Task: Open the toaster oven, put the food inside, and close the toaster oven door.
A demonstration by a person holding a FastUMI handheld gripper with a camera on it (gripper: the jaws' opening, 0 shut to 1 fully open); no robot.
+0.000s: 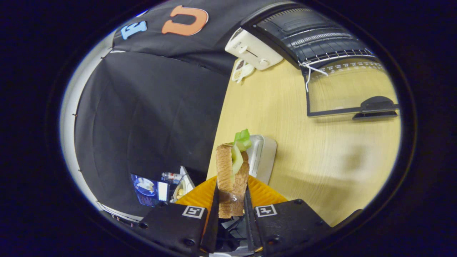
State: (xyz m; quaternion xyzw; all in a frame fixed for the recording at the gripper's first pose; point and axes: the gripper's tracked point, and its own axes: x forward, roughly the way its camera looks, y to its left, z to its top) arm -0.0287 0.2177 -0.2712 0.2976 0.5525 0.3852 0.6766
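Booth interior, pale wood table (285, 117).
Black cloth wall (150, 117) on the left and far side; white panel (69, 107) at its left rim; a lit screen (150, 189) low, near the table's near left corner.

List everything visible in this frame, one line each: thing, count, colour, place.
sandwich: 1, brown bread with green filling, gripped between the claw's fingers
toaster oven: 1, black, far end of the table, door open and lying flat
white toaster: 1, white, beside the toaster oven
white container: 1, white, just beyond the sandwich
orange plate: 1, orange, under the sandwich
table: 1, light wood, under everything
claw: 1, closed on the sandwich
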